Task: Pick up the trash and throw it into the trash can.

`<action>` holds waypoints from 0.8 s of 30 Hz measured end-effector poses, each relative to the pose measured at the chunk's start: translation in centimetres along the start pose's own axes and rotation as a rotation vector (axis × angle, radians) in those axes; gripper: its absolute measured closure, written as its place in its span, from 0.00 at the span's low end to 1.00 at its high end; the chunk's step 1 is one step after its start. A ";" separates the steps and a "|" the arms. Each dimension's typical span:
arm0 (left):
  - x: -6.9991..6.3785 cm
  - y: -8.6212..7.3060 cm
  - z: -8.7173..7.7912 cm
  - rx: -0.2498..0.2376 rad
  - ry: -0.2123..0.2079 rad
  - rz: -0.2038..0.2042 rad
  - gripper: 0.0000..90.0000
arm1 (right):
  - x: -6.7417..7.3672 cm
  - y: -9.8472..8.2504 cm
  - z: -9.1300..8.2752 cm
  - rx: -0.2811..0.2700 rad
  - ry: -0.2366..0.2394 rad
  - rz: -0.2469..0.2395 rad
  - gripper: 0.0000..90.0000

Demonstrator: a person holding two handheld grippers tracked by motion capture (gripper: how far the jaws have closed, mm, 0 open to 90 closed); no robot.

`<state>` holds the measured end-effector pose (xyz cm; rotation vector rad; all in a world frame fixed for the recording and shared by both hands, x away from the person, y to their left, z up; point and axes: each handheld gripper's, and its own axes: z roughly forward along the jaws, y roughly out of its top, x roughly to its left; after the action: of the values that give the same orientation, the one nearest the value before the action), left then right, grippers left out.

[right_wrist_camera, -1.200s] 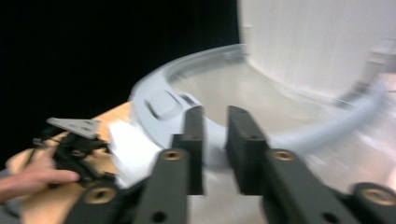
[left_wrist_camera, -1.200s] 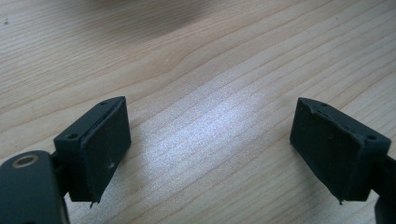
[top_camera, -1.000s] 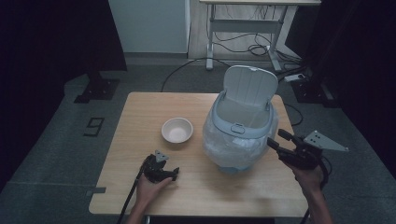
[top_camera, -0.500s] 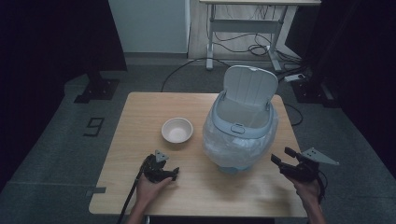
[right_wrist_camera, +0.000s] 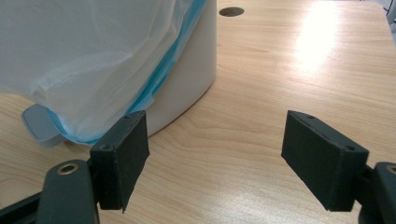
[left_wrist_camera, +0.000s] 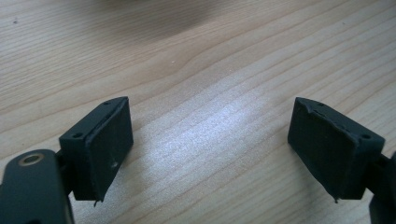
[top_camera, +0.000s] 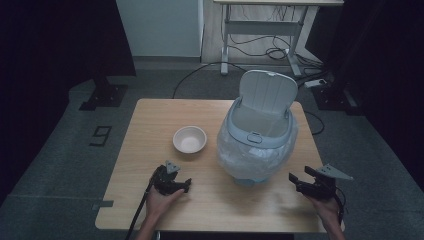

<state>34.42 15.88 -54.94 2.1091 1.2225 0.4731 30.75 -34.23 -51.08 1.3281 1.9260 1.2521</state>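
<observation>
Standing bin (top_camera: 257,145), bowl (top_camera: 189,139) beside, table (top_camera: 150,120)

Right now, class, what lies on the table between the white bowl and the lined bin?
Nothing: in the high view, only bare wooden table separates the bowl from the bin; they stand apart.

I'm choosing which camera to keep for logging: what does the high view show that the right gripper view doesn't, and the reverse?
High view alone: the white bowl, the bin's raised lid, the left gripper and the floor. Right gripper view alone: its open fingers close up, the bin's foot pedal and a round hole in the tabletop. Both: the bin with its plastic liner and the wooden table.
</observation>
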 end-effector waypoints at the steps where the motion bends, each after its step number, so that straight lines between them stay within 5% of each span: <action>1: 0.0 0.0 0.0 0.001 0.003 -0.001 0.15 | 0.0 0.0 0.1 0.003 0.000 -0.002 0.25; 14: 0.5 0.6 -2.0 -0.083 0.009 -0.041 0.16 | 0.1 -0.8 0.9 0.050 -0.009 0.014 0.27; 24: 0.9 1.1 -2.7 -0.095 0.010 -0.055 0.16 | -0.5 -1.6 1.7 0.103 -0.027 0.026 0.27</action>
<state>33.91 17.20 -52.26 1.9907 1.2364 0.5068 31.53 -34.12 -53.35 1.4183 1.9840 1.1555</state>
